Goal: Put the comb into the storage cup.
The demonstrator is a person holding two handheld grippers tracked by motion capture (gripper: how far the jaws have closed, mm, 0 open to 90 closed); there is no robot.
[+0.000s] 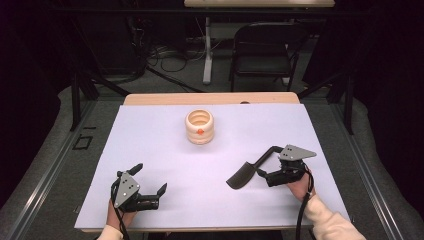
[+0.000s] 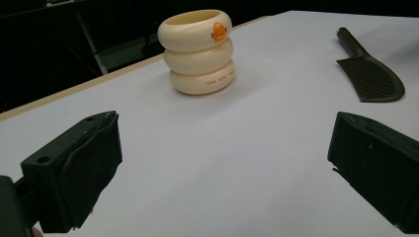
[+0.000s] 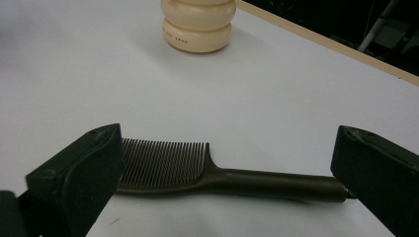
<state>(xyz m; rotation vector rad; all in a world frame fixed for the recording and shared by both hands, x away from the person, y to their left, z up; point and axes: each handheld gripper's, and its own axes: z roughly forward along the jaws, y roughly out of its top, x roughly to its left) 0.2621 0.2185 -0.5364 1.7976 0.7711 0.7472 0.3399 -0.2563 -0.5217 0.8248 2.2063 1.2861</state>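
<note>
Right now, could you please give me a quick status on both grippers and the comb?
Left hand-held gripper open, holding nothing. Right hand-held gripper open, jaws either side of the dark comb lying flat. Cream ringed cup stands well beyond, not in the way.

Your comb [image 3: 197, 175] is a dark olive-brown, one colour from teeth to handle. The ringed holder [image 2: 197, 52] is cream, with an orange duck-like emblem on its top ring and a line of small reddish lettering on the lowest ring, too small to read. The tabletop [image 1: 165, 150] carries a plain pale lilac-white cover with a light wood edge. Both your left gripper [image 1: 150, 181] and right gripper [image 1: 260, 162] are black with grey top plates.
</note>
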